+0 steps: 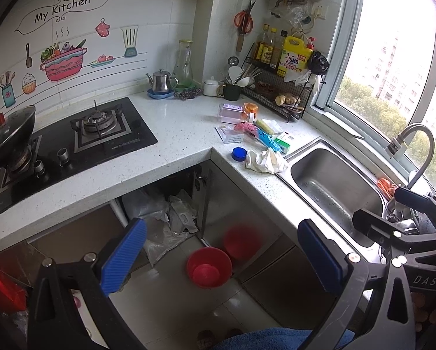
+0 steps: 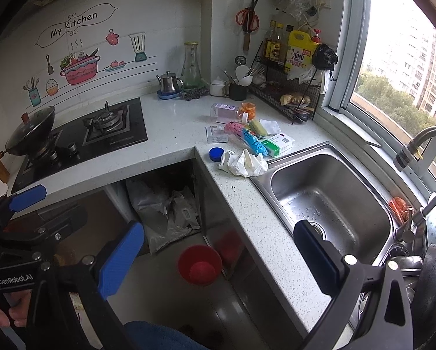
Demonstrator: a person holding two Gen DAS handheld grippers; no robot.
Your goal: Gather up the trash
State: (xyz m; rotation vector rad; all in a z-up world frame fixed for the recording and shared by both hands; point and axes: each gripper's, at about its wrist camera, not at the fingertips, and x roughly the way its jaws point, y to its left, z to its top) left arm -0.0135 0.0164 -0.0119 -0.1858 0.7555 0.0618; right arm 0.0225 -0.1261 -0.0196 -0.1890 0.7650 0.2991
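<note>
Left gripper [image 1: 222, 258] spread wide, nothing between the blue pads, hanging over the floor in front of the open cabinet; right gripper [image 2: 219, 258] likewise spread and empty, hanging just off the counter [image 2: 171, 143] edge near the sink [image 2: 331, 201]. Down on the floor, a red bin [image 2: 199, 264], mouth up, just by the cabinet corner, almost directly under both claws. Up and ahead, well apart from either claw, the trash: a blue cap [image 2: 216, 154], touching it a crumpled white wrapper [image 2: 242, 163] at the counter edge by the sink corner, and behind these a heap of boxes and packets [image 2: 252, 137], long axes mostly slanting from back-left to front-right. Wrapper probably the first pick, lying forward and slightly right of both claws; right gripper judged the nearer, standing on the sink side. Hard to sort which items in the heap overlap or merely touch; contents of the grey bags [image 2: 165, 210] in the cabinet unreadable; bin's inside partly hidden, seemingly holding a smaller red cup.
</note>
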